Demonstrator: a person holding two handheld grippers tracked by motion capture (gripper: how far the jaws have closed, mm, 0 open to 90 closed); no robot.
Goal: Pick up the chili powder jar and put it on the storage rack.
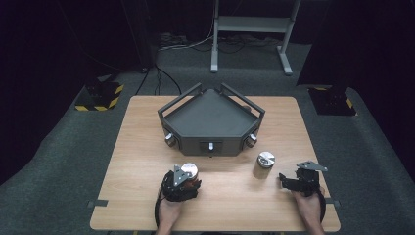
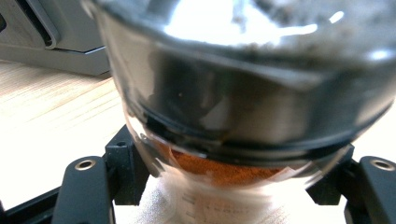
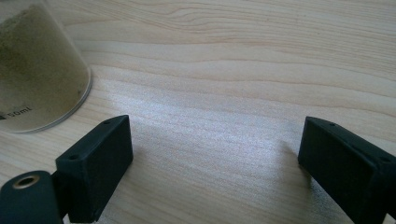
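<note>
Jar in my left gripper (image 2: 224,186): a clear glass jar (image 2: 224,107) with a dark collar and shiny metal lid, orange-brown powder inside, printed markings on the glass. It sits at the near left of the table (image 1: 147,161), in front of the grey tray (image 1: 213,120).
Left jaws: one on each side of the jar and tight against the glass as far as I can see, so I judge it clamped, probably for lifting or moving.
Second jar (image 1: 264,164): stands free at the near right, metal lid, pale greenish-tan powder, a "50mL" mark on its side.
Right gripper (image 3: 215,158): jaws wide apart over bare wood, the second jar just beside it and untouched. I'd guess it waits there for that jar.
</note>
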